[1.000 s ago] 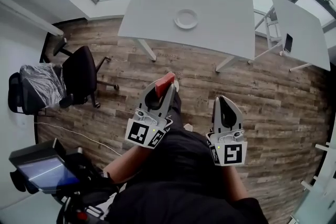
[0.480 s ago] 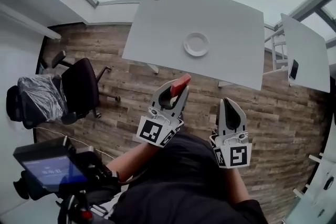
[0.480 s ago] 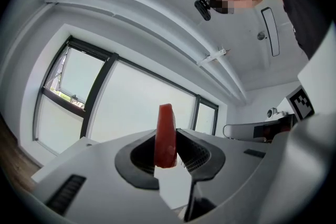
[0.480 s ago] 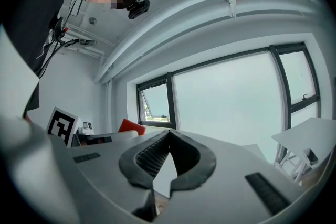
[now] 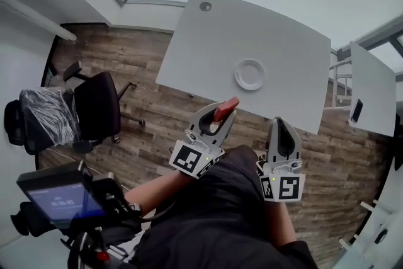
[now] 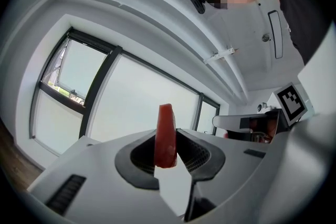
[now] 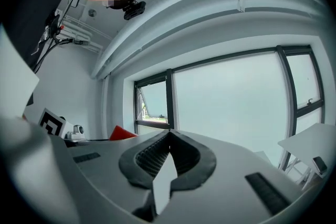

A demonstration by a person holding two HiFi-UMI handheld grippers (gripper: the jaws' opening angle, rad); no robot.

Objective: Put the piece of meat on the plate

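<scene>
- Left tongs point(image 6: 168, 138) pinch the red piece of meat point(image 6: 165, 123), held edge-up between the pads.
- Right tongs point(image 7: 169, 132) are pressed together and hold nothing.
- The plate point(image 5: 250, 74) sits on the bench point(image 5: 208, 41), apart from the meat.

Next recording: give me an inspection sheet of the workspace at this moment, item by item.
surface: white table, bare apart from the plate.
job's things: plate empty, on the table; red piece of meat off the table, held in the left gripper.
clutter: nothing seen on the table.
grippers: left gripper shut on the piece of meat, near the table's front edge; right gripper shut, empty.
cables: nothing seen on the table.
surroundings: wooden floor; black office chair at left; second white table at right; large windows.
</scene>
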